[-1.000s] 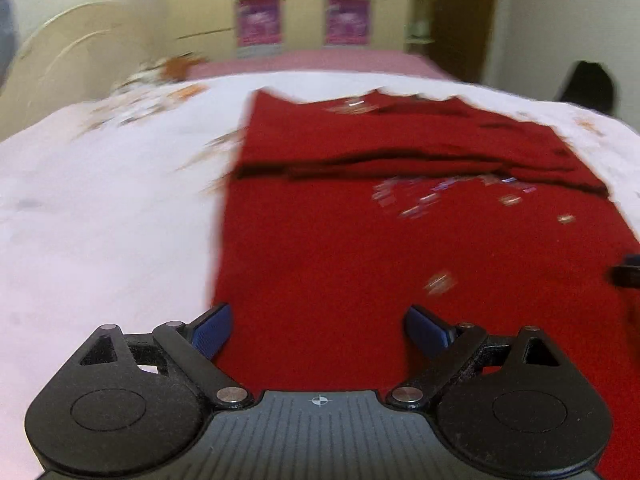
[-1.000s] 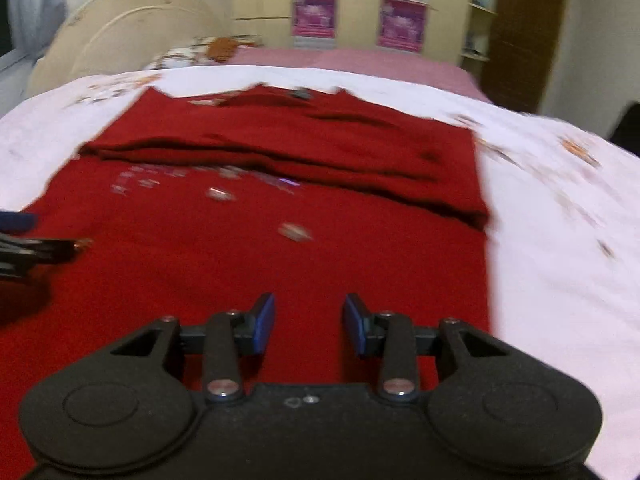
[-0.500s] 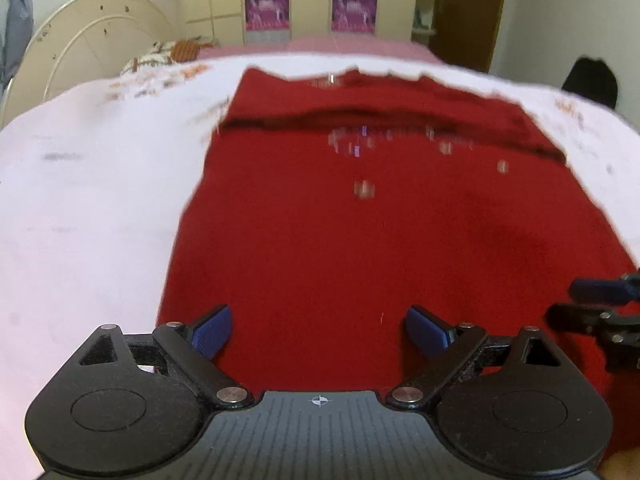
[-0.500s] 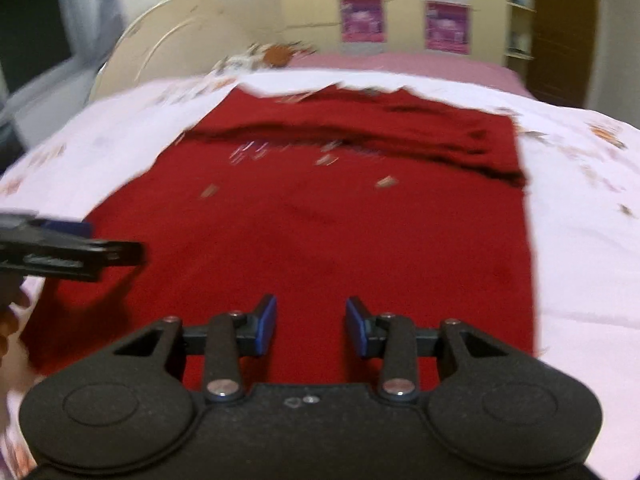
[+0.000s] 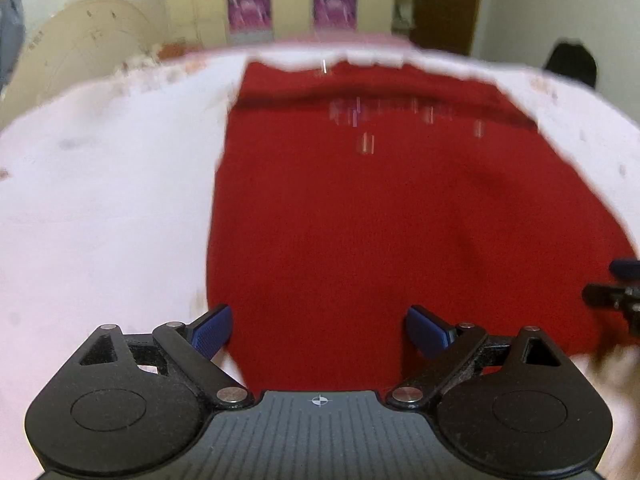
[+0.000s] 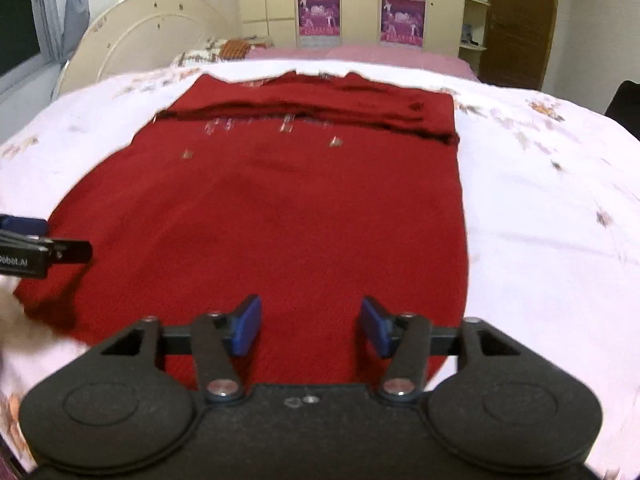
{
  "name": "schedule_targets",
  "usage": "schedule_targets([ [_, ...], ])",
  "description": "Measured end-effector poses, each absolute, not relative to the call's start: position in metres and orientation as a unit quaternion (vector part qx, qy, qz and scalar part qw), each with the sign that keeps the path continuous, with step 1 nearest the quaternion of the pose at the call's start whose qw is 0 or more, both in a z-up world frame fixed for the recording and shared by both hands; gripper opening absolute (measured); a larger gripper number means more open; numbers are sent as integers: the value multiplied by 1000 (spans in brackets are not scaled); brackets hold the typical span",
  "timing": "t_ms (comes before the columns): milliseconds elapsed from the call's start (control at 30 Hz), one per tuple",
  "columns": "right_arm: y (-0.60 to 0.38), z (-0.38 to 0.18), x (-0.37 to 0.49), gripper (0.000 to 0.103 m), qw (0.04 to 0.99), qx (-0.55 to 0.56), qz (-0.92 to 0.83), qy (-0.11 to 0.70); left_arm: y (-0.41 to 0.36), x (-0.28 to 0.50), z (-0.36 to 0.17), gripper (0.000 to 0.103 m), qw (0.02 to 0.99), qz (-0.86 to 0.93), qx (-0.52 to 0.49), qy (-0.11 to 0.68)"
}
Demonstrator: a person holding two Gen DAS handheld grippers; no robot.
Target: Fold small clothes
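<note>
Red knit garment lies flat on white floral bedsheet, far end already folded back into thick band, sequins just below band. My left tongs wide open, empty, over garment's near-left corner. My right tongs have just been opening, nothing between pads, over near hem toward right edge. Both pulled back from folded band to near hem since a second ago. Judgement: next fold starts here, pinching near hem corners.

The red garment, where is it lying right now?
In both wrist views the red garment lies spread flat on the white bedsheet, its far end folded over toward the headboard.
</note>
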State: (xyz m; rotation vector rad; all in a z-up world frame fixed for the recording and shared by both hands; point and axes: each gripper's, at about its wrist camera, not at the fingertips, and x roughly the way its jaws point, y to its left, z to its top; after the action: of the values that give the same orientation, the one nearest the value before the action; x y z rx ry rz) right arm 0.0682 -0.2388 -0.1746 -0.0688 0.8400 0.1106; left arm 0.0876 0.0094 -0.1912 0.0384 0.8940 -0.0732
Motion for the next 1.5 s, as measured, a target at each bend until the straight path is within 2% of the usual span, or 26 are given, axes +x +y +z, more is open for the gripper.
schedule_targets([
  [200,-239,-162,48,61,921,-12,2,389,36,70,-180,93,900,-69,-45,428],
  [367,-253,-168,38,62,909,16,-51,413,56,59,-186,92,891,-91,-88,436],
  [433,-260,-174,32,62,903,40,-66,424,60,57,-189,78,888,-105,-111,434],
  [467,-262,-177,30,62,900,52,-66,427,62,57,-190,68,887,-110,-119,432],
  [500,-264,-177,29,59,899,65,-65,428,64,57,-190,55,887,-114,-126,430],
  [533,-264,-177,29,55,899,73,-64,428,66,58,-191,47,885,-118,-133,430],
  [600,-264,-177,31,29,896,94,-50,431,69,61,-193,28,882,-123,-148,431],
  [633,-264,-177,35,24,894,106,-43,432,71,64,-194,22,878,-127,-158,434],
  [667,-264,-176,38,14,893,117,-36,434,71,67,-195,13,874,-134,-164,437],
  [700,-266,-176,42,8,892,129,-30,433,70,69,-194,12,873,-142,-163,436],
  [767,-270,-174,47,5,891,158,-11,425,67,72,-187,11,878,-155,-160,424],
  [900,-281,-149,57,4,902,208,13,377,63,90,-157,11,896,-173,-157,377],
  [1100,-297,-104,105,4,930,198,22,310,55,149,-120,11,921,-180,-143,315],
  [1300,-318,-91,192,4,942,194,18,272,53,228,-115,11,931,-152,-152,294],
  [1500,-337,-100,287,4,939,207,23,275,38,318,-126,11,935,-117,-153,298],
])
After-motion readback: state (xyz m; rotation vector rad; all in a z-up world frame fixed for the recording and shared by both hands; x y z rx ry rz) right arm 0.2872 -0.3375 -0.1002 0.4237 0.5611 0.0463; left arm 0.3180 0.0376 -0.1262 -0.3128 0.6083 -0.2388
